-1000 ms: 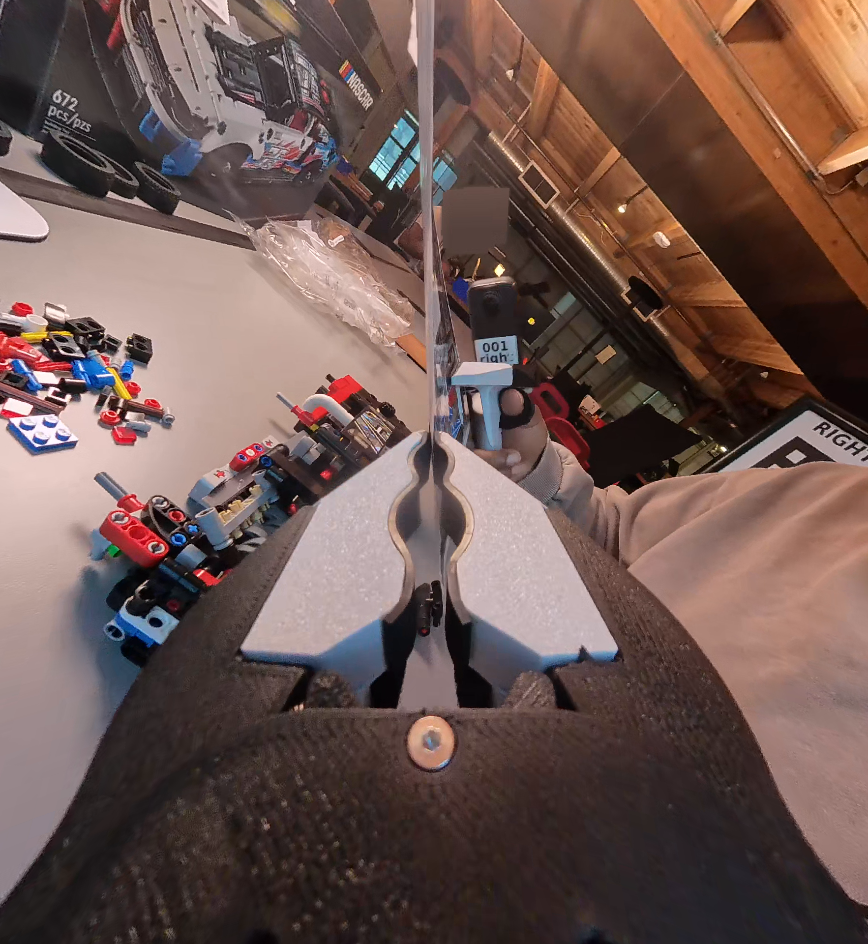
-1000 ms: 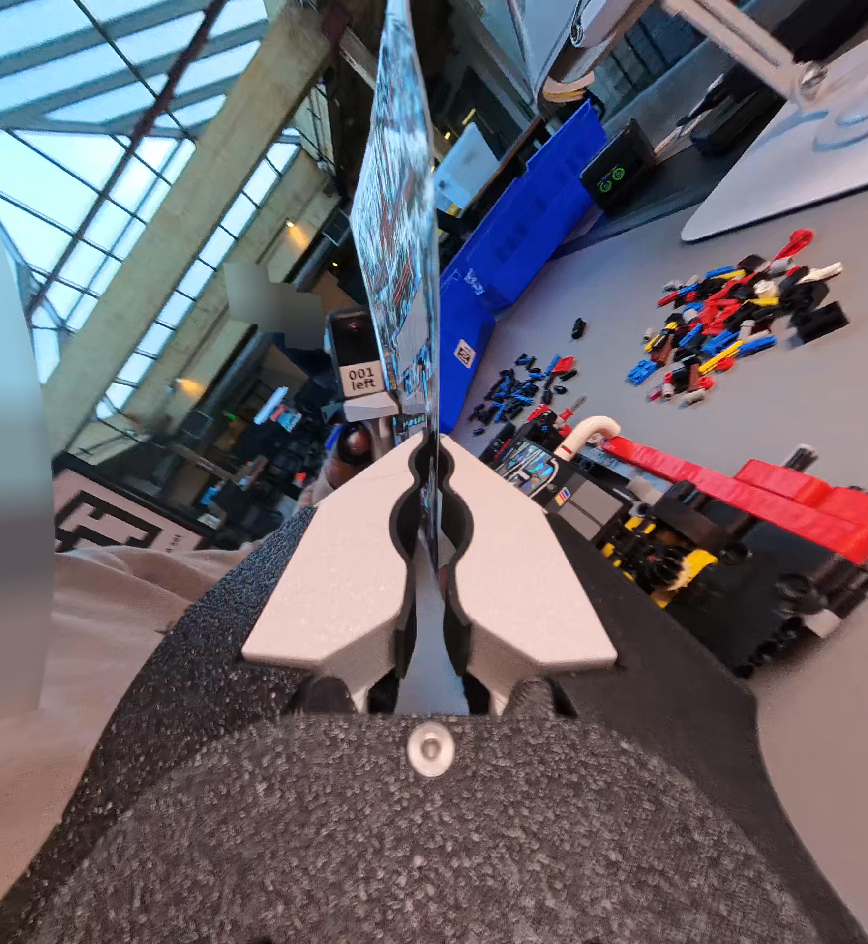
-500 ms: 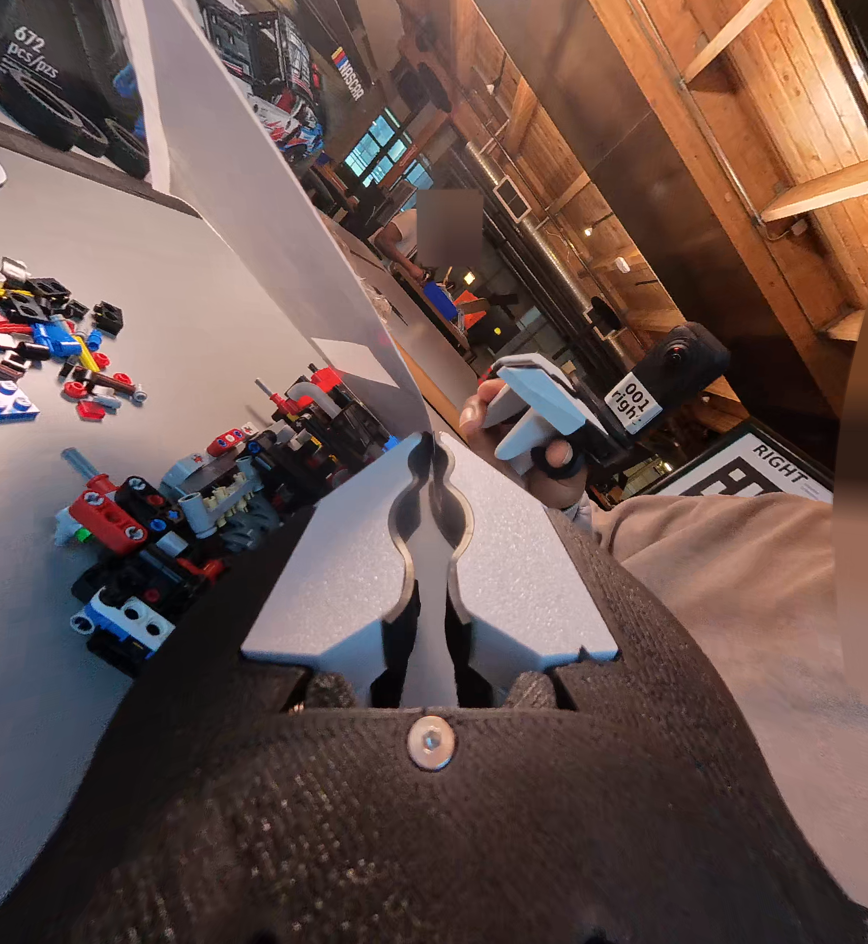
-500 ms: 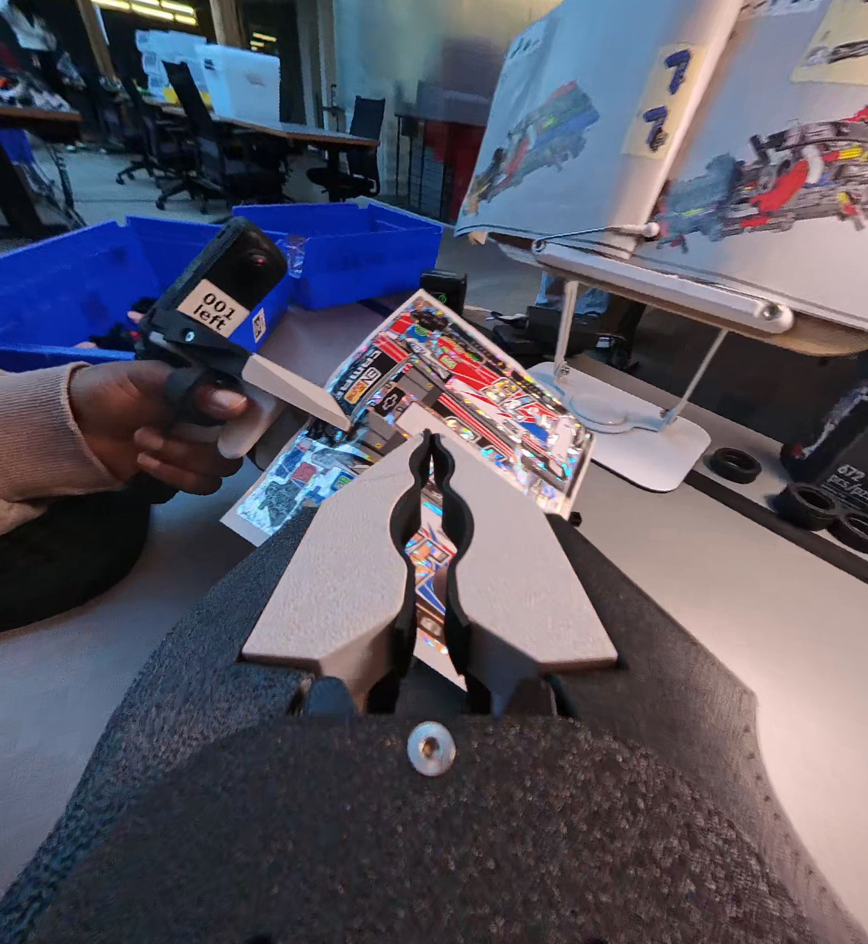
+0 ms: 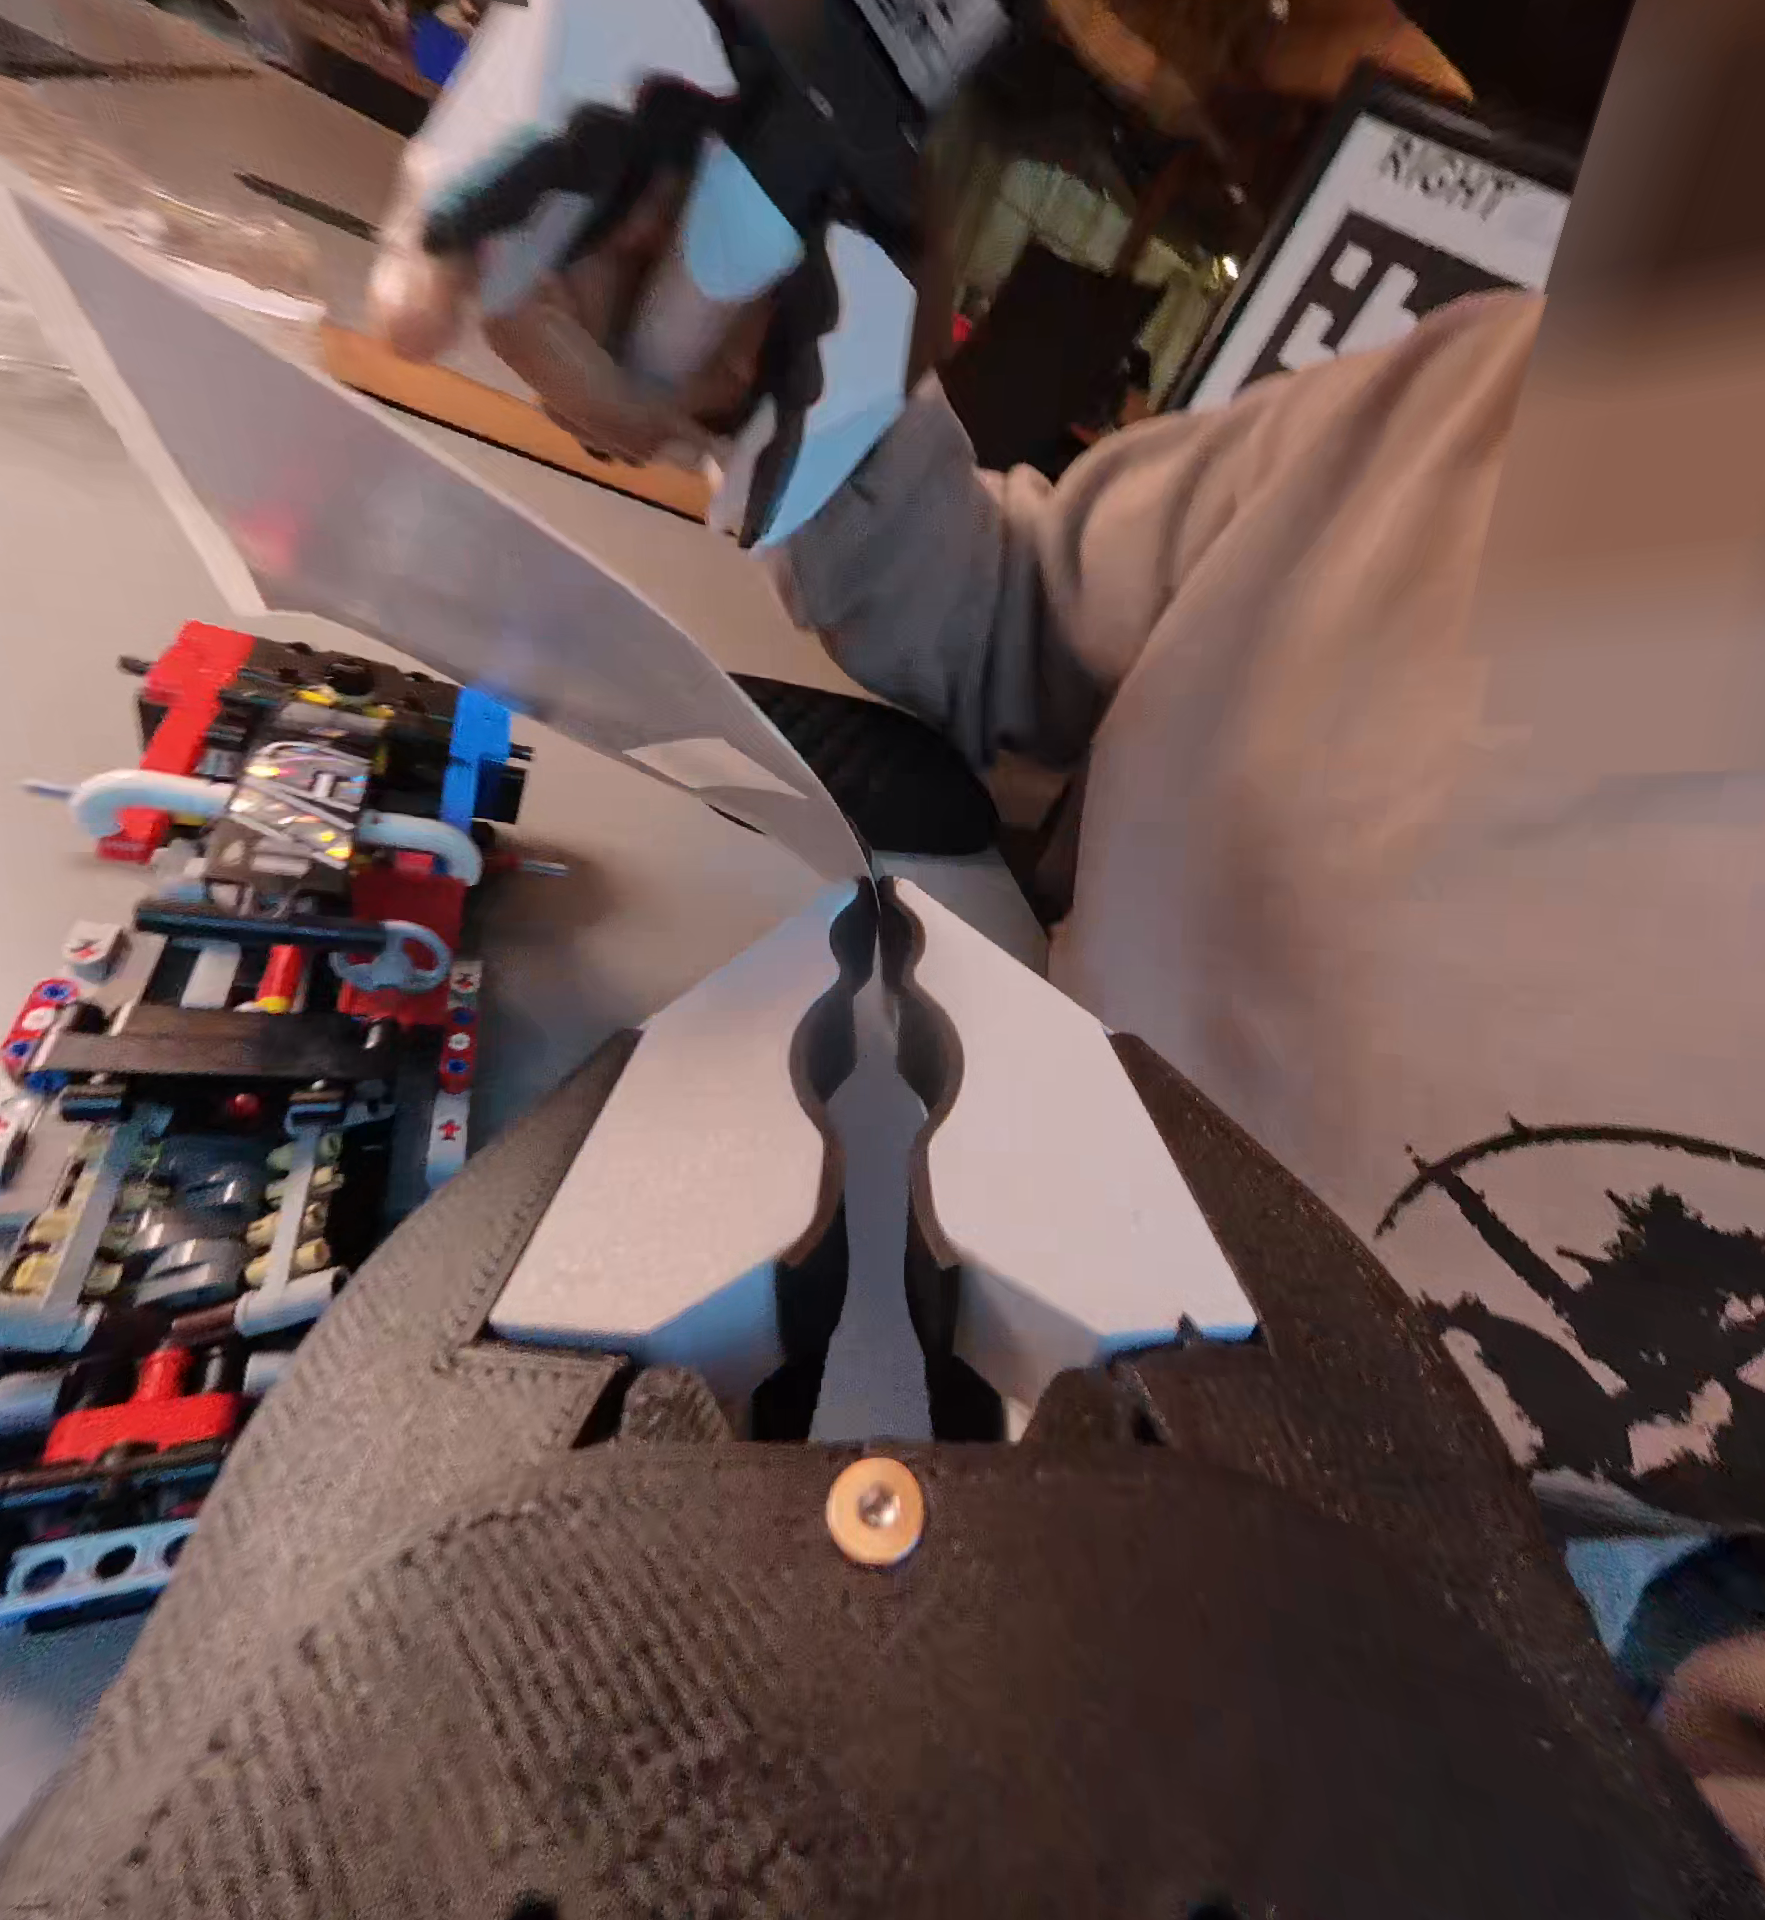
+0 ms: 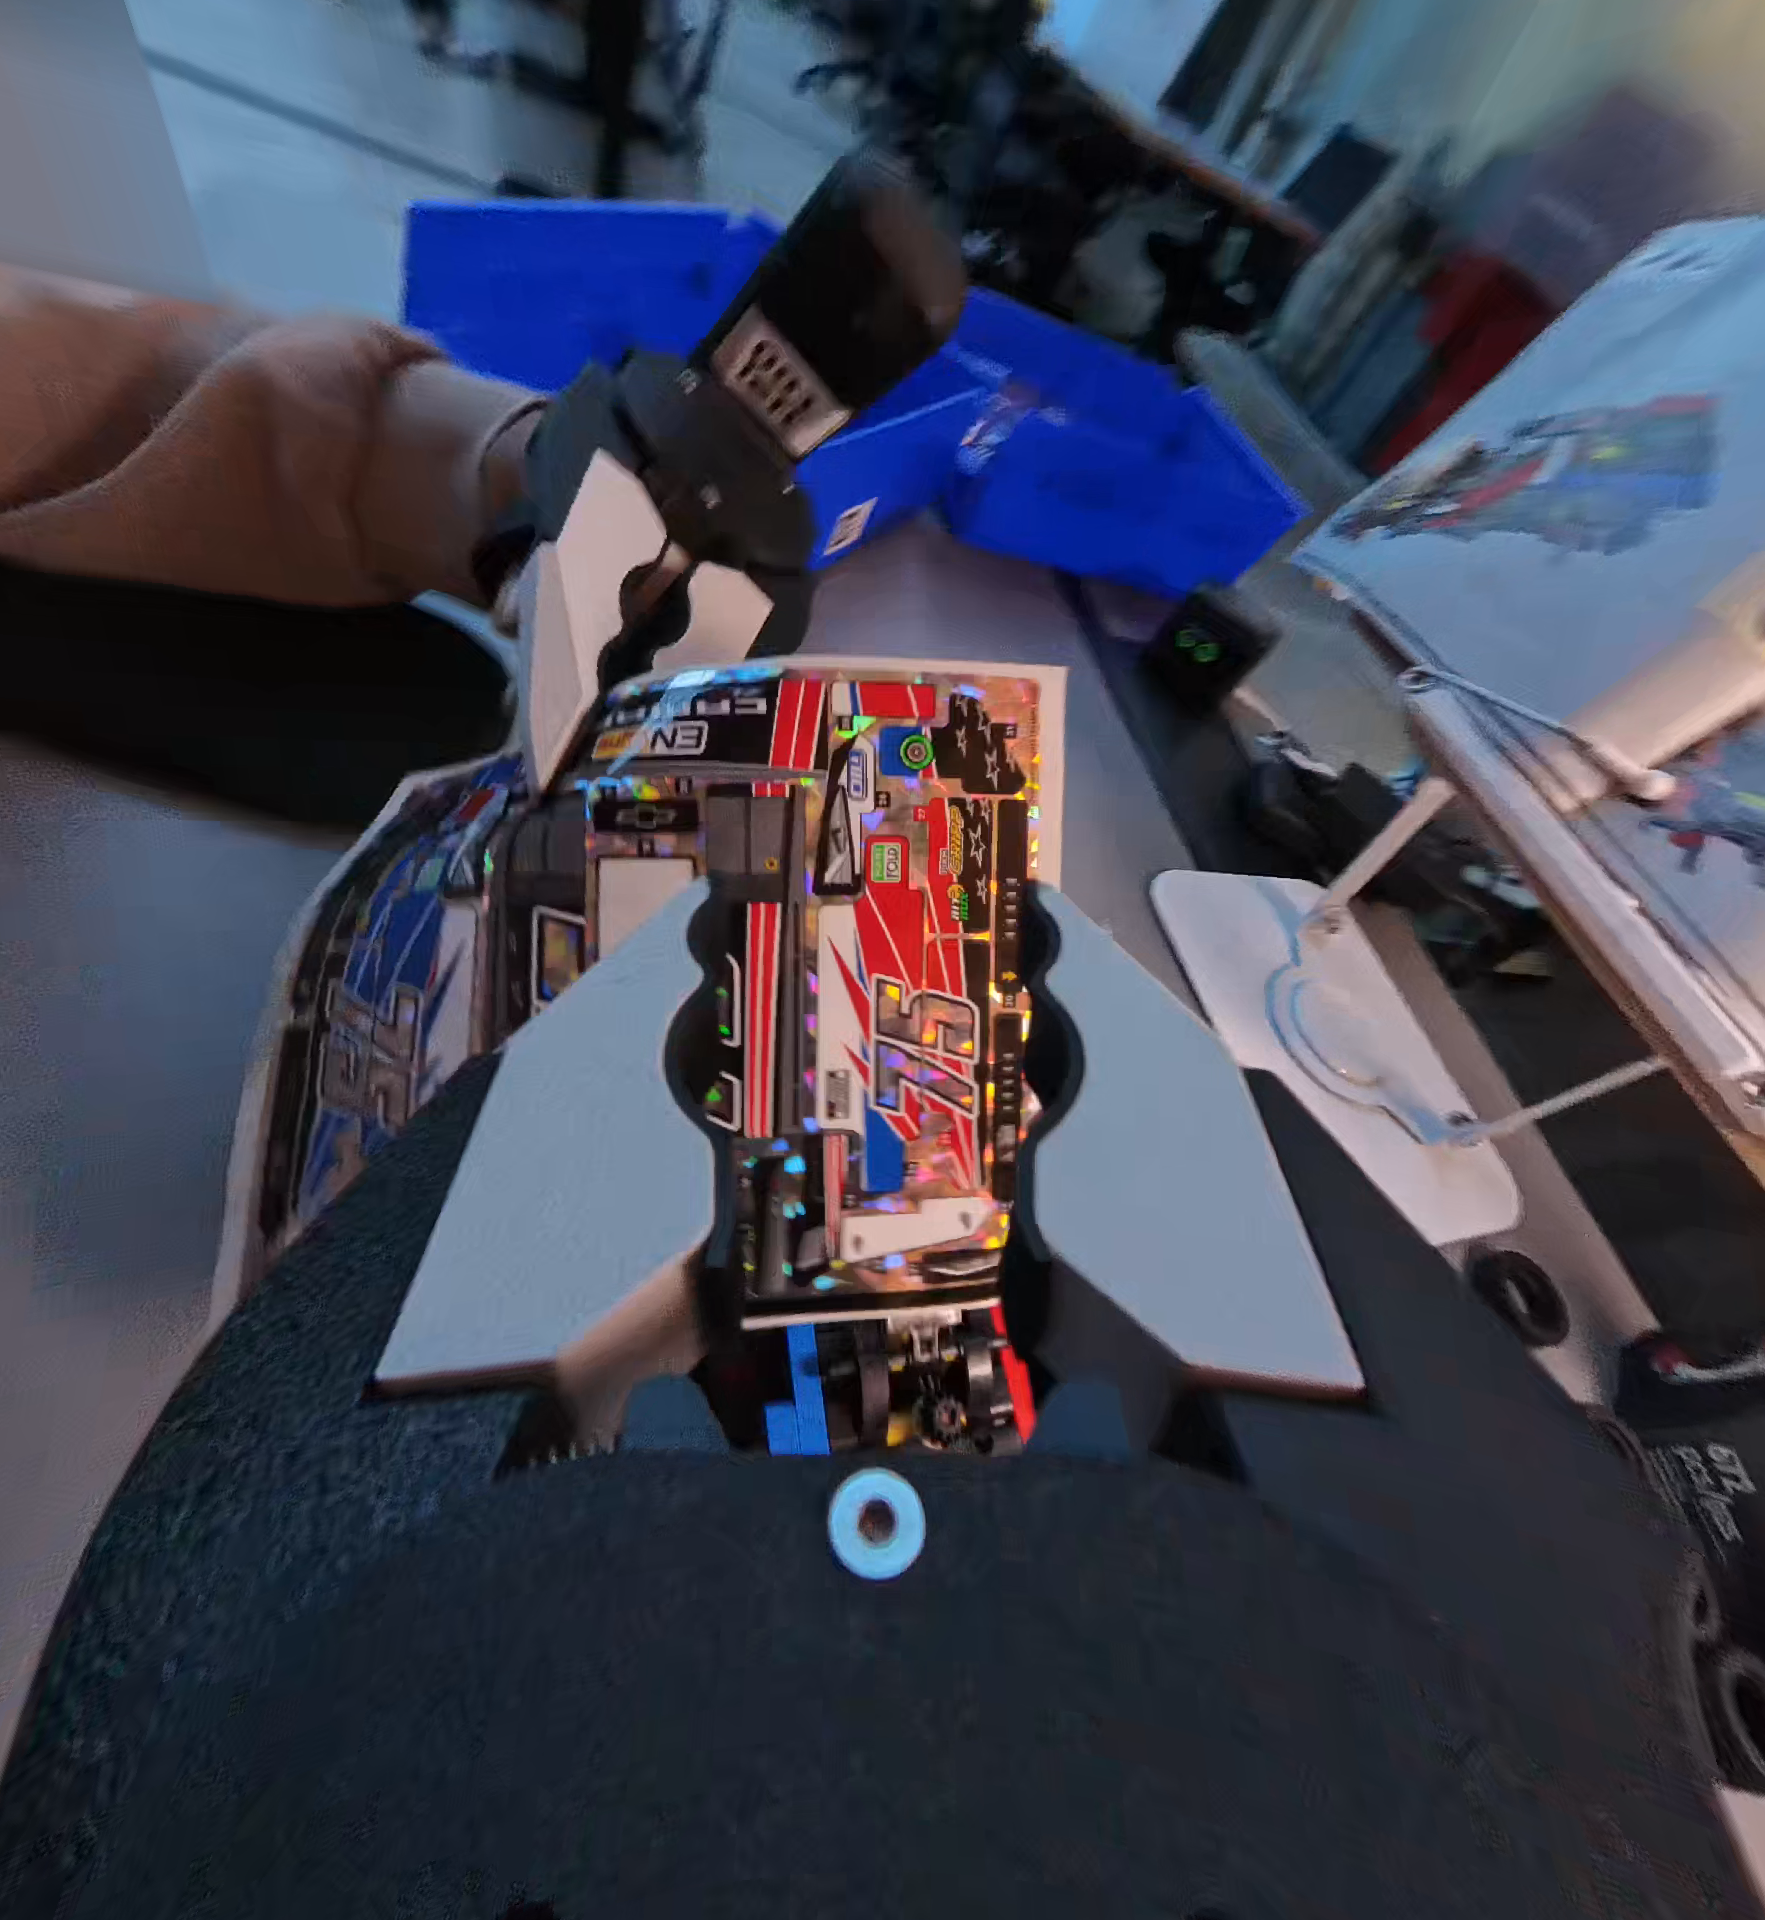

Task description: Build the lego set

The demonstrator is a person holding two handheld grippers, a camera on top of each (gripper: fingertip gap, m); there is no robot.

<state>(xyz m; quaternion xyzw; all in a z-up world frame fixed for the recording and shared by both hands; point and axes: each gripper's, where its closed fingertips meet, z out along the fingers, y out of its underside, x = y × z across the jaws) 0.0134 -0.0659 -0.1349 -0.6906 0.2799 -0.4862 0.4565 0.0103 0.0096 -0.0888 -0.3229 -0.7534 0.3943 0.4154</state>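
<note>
L gripper [image 5: 876,888] fingers pinch the sticker sheet [image 6: 805,935] corner, R gripper [image 6: 862,914] fingers wide above it w/ chassis [image 5: 234,1039] below — imo keep it taut, peel slow.

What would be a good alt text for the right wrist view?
The open right gripper hovers over a shiny sticker sheet, which the left gripper pinches at its far edge, above a grey table.

right gripper [image 6: 862,914] jaws parted, sticker sheet [image 6: 857,935] released
</note>
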